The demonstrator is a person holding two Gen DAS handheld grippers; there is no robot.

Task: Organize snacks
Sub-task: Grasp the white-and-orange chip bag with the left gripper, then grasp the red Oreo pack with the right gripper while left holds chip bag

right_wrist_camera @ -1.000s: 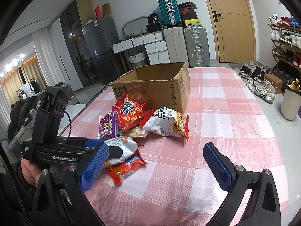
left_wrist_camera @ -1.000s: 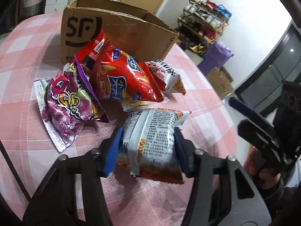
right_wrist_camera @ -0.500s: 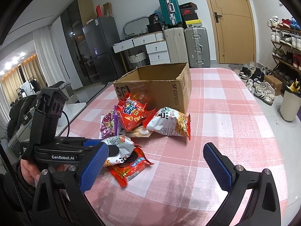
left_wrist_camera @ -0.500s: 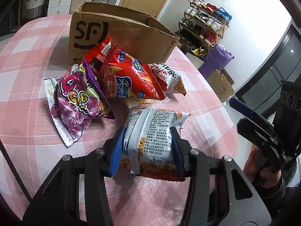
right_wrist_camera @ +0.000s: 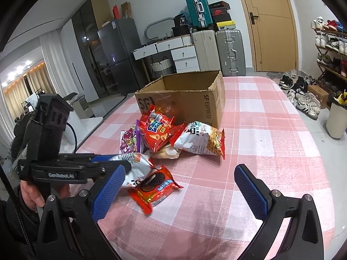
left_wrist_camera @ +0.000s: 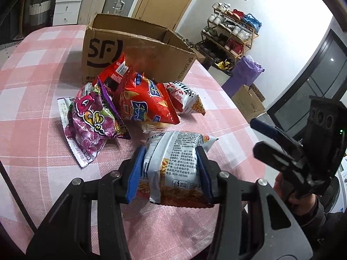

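Left gripper [left_wrist_camera: 170, 171] clamps a silver noodle pack [left_wrist_camera: 173, 162] between its blue pads, one pad pressed on each side so the pack bulges between them; the pack hangs clear of the pink checked tablecloth [left_wrist_camera: 32, 108]. Right gripper [right_wrist_camera: 177, 186] hovers with its jaws spread wide and nothing between them, held over bare cloth. From the right wrist view, a hand [right_wrist_camera: 32, 195] grips the left tool's handle at the lower left, and a red cookie pack [right_wrist_camera: 155, 184] lies flat on the cloth just under the lifted noodle pack.

Beyond the held pack sits the snack pile. A purple pack [left_wrist_camera: 91, 123] lies on the left side of the pile, leaning against a red chip bag [left_wrist_camera: 141, 101] in the middle. A pale wrapper [left_wrist_camera: 156, 125] pokes out from under the red bag. A second noodle pack [left_wrist_camera: 186, 99], white with red lettering, lies on the right, touching the red bag.

Behind the pile, an open cardboard box [left_wrist_camera: 134, 52] stands upright on the table, its flaps up, with the red bag propped against its front wall.

Farther off are suitcases [right_wrist_camera: 229, 49], a wooden door [right_wrist_camera: 273, 21] and a shoe rack [left_wrist_camera: 232, 34].
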